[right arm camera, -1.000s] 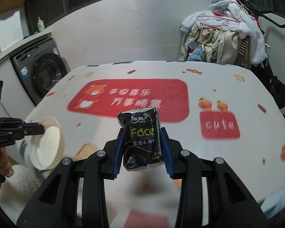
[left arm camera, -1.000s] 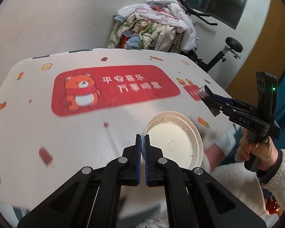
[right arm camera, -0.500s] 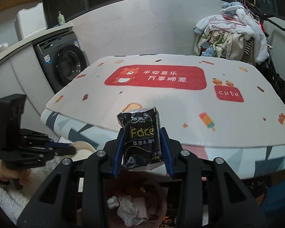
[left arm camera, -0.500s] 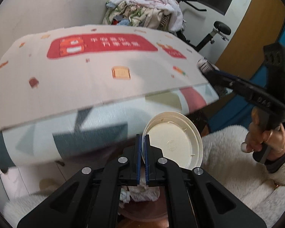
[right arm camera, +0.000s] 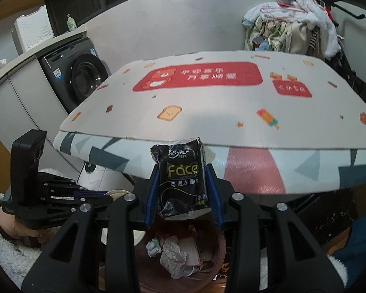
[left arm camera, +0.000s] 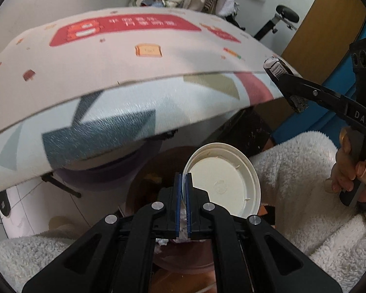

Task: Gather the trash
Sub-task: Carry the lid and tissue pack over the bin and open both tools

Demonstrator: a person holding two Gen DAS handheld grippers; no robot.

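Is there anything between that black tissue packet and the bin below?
No, just open air: in the right wrist view the tissue packet hangs above the bin.

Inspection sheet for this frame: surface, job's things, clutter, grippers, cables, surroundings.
Surface: table with printed cloth, nothing on it.
Job's things: white plastic lid; black tissue pack; brown bin below, holding crumpled paper.
Clutter: nothing seen.
Grippers: left gripper shut on the lid's rim; right gripper shut on the tissue pack, above the bin.
Cables: nothing seen.
Surroundings: washing machine, clothes pile.
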